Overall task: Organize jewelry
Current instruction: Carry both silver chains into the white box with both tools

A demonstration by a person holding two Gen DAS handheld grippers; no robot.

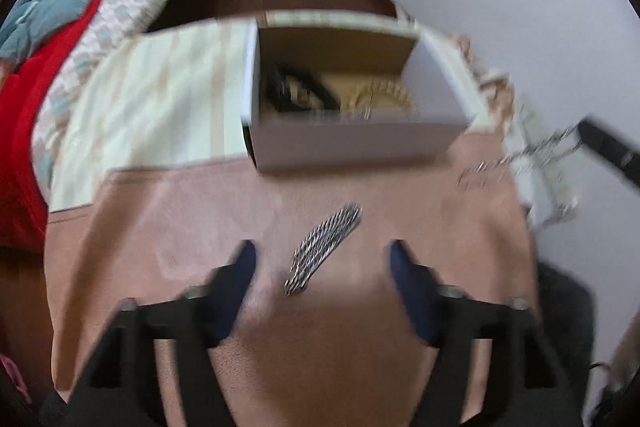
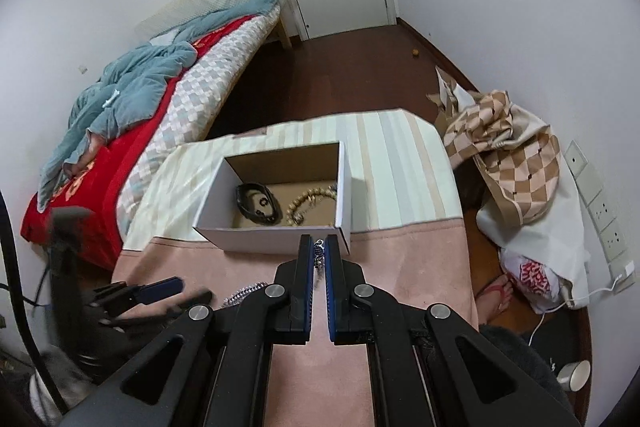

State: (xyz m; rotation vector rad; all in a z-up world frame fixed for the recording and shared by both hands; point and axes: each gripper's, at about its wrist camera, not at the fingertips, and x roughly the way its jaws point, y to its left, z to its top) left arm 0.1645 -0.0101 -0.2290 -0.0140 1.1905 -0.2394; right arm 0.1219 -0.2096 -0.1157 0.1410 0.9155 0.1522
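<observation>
two grippers: right gripper pinches a silver chain; left gripper jaws wide over a bracelet

One cardboard box on the table, my landmark. Inside it: two pieces, one black bracelet toward its left wall, one beige bead strand toward its right wall. Outside, on my side of the box: two silver chains, one lying flat, one pinched in my right claw. Claws counted: two; the left one is spread.
</observation>
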